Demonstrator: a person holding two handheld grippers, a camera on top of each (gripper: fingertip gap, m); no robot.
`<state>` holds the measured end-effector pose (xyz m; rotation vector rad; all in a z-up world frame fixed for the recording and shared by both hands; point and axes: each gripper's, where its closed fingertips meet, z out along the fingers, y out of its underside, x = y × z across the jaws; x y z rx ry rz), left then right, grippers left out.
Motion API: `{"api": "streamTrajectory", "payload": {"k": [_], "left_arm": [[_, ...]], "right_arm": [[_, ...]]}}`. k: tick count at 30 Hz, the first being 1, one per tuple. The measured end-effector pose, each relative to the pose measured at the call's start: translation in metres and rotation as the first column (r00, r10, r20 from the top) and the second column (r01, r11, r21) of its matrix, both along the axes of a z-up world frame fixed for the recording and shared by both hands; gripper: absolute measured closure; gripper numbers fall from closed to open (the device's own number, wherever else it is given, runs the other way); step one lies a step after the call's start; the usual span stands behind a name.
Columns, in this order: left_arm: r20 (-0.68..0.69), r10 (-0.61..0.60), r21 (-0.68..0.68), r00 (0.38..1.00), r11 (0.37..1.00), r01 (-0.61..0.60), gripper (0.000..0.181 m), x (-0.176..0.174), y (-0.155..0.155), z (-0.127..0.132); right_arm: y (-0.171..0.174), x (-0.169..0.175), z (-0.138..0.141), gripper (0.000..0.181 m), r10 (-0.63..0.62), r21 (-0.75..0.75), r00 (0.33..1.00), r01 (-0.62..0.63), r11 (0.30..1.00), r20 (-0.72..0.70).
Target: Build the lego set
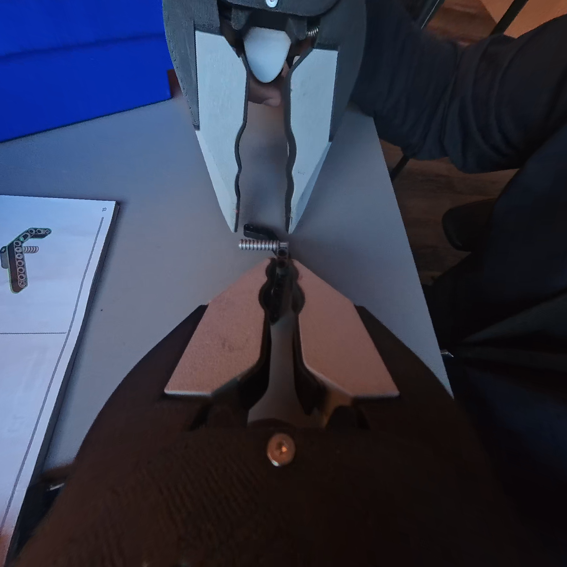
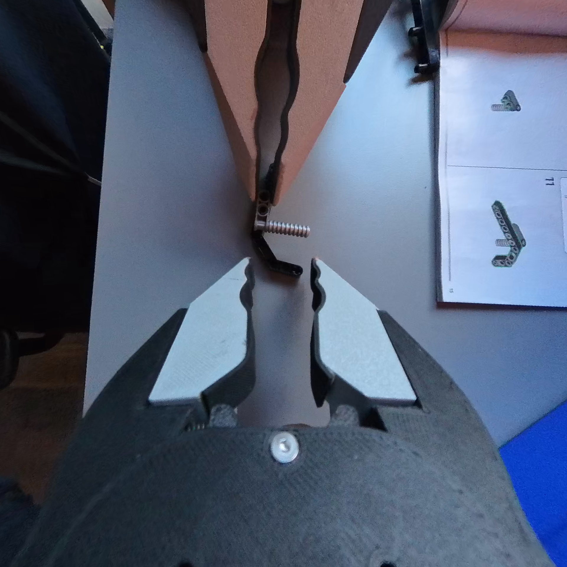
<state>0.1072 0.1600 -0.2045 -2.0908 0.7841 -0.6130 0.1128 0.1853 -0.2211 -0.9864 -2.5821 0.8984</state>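
A black bent lego beam [image 2: 265, 248] carries a grey ribbed worm-gear piece [image 2: 288, 229] that sticks out sideways. My left gripper [image 1: 280, 260], with orange fingers, is shut on the long arm of the beam [image 1: 279, 276] and holds it over the grey table [image 1: 153, 171]. It comes in from the top of the right wrist view [image 2: 265, 196]. My right gripper [image 2: 280, 260], with grey fingers, is open. The beam's short free end [image 2: 287, 269] lies just between its fingertips without touching them. The right gripper also shows at the top of the left wrist view [image 1: 262, 227].
An open instruction booklet [image 1: 46, 291] lies on the table, at the right in the right wrist view [image 2: 503, 184]. A loose black lego part [image 2: 425, 46] lies beside its far corner. A blue box [image 1: 76, 61] stands behind. A person's dark sleeve [image 1: 460, 92] is past the table edge.
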Motion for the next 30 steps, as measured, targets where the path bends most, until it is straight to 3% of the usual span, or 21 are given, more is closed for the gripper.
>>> {"api": "streamTrajectory", "payload": {"k": [30], "left_arm": [[0.024, 0.021, -0.022, 0.999, 1.0, -0.02, 0.177, -0.0032, 0.0034, 0.0]], "right_arm": [[0.0018, -0.0029, -0.0041, 0.158, -0.001, 0.03, 1.0, 0.001, 1.0, -0.008]]}}
